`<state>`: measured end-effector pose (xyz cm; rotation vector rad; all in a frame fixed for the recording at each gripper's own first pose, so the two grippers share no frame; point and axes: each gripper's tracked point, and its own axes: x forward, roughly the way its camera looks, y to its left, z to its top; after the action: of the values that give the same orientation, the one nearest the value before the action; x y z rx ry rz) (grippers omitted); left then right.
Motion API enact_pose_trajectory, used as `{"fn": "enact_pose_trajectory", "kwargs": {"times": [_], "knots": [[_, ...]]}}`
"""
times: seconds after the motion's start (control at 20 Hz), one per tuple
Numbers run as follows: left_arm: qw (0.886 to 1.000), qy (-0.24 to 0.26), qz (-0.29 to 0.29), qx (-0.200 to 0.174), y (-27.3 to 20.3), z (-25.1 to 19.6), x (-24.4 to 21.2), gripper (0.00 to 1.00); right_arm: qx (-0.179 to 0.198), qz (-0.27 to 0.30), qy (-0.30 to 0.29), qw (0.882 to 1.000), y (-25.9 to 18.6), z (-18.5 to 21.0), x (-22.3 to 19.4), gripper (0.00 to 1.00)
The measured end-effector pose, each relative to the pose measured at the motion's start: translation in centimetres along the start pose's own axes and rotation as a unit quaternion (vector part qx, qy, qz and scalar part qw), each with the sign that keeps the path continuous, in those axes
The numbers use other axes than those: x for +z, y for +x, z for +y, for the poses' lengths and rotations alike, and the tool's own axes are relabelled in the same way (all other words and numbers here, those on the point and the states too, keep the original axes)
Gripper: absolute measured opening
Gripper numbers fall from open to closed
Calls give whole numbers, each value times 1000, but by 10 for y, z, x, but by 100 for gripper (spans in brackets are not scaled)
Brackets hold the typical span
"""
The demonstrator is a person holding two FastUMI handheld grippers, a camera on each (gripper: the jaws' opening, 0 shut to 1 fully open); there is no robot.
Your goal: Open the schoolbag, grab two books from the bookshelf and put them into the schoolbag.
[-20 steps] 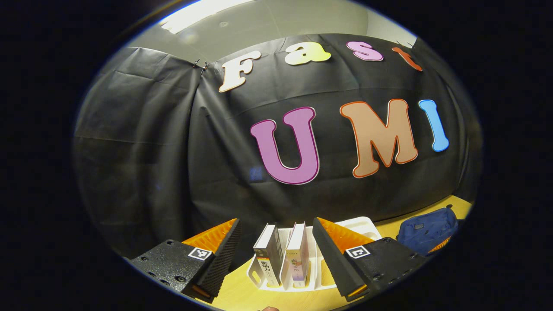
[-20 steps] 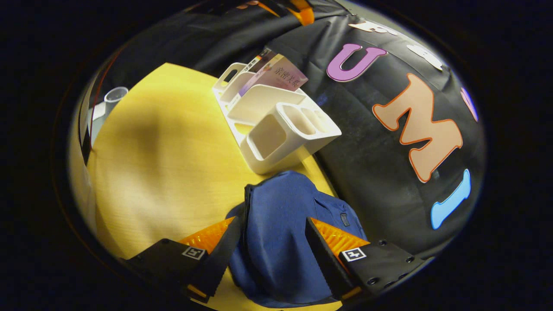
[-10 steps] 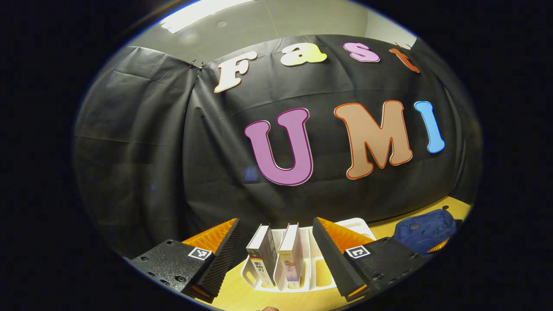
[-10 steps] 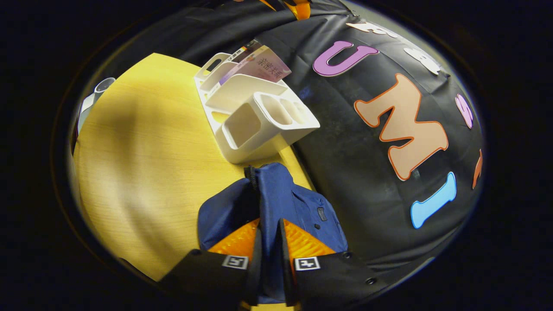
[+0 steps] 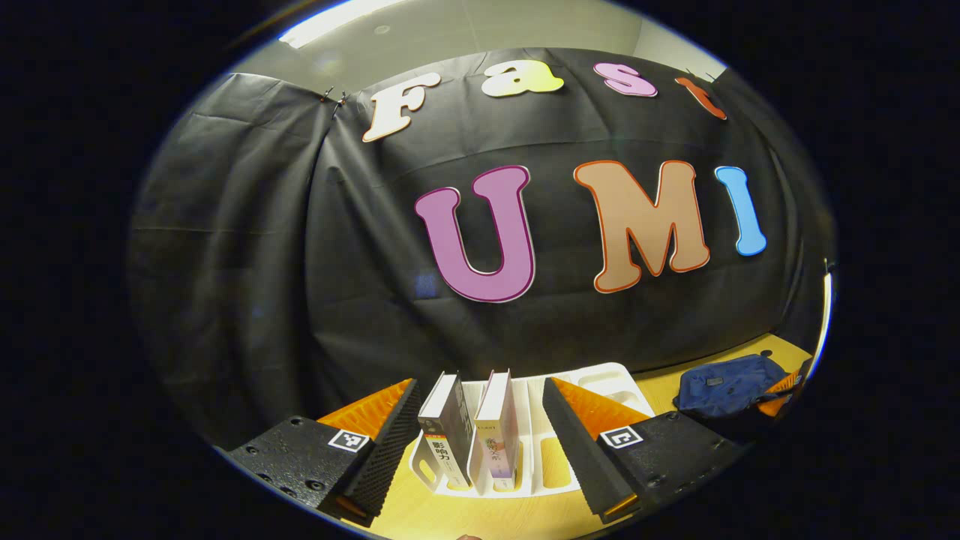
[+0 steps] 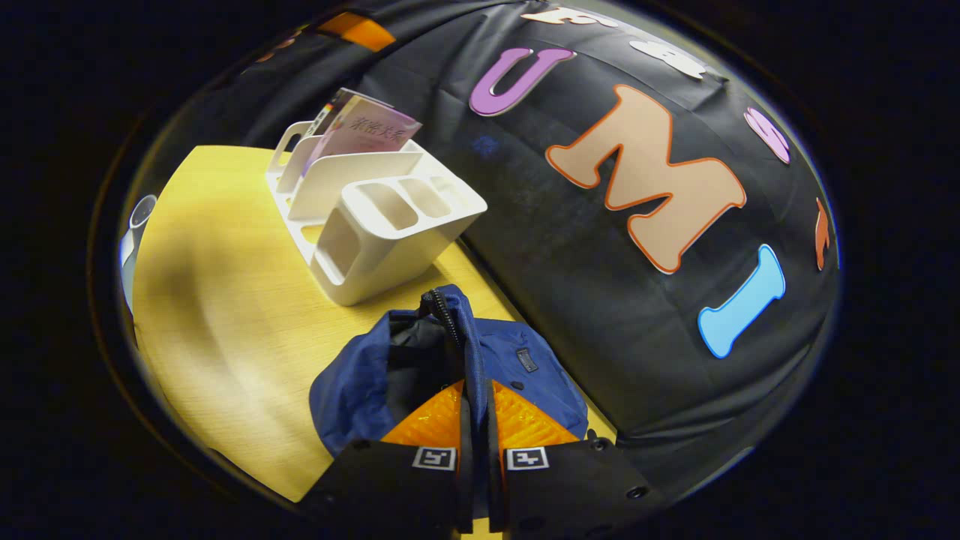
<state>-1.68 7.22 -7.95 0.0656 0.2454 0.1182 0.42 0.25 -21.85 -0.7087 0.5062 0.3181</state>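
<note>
Pinching schoolbag (image 6: 517, 367) flap between right tongs (image 6: 476, 420).

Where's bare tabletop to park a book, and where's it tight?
Free: the table left of the schoolbag and in front of the bookshelf. Tight: bag nearly meets the shelf, both near the wall. Right gripper pinches the bag flap; left gripper faces the books.

bench (image 6: 225, 300): pale wood grain, smooth, soft sheen
bookshelf (image 6: 375, 240): white moulded plastic, smooth, faintly glossy
schoolbag (image 6: 352, 382): blue woven cloth, matt, with a toothed zip
books (image 5: 469, 431): paper, glossy covers
right claw (image 6: 474, 420): ribbed finger faces pinching the cloth
booth wall (image 5: 300, 262): black sheeting, creased, dull sheen
</note>
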Motion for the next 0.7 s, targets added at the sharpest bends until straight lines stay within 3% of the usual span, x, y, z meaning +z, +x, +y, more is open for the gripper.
{"fn": "enact_pose_trajectory", "kwargs": {"times": [0.1, 0.2, 0.35, 0.4, 0.7], "knots": [[1000, -3, 5, -3, 3, -2, -2, 100, -12, 1, 13, 1000, 0, -15, 5, 11], [1000, -5, 10, -11, 7, -5, -4, 95, -20, -1, 21, 1000, 1, -26, 9, 10], [999, -16, 24, -38, 14, -13, -9, 100, -32, -1, 27, 999, 4, -38, 11, 10], [998, -20, 28, -44, 18, -15, -10, 95, -35, -2, 29, 999, 4, -42, 13, 10], [992, -40, 72, -98, 51, -30, -24, 94, -42, -1, 25, 999, 9, -50, 14, 11]]}}
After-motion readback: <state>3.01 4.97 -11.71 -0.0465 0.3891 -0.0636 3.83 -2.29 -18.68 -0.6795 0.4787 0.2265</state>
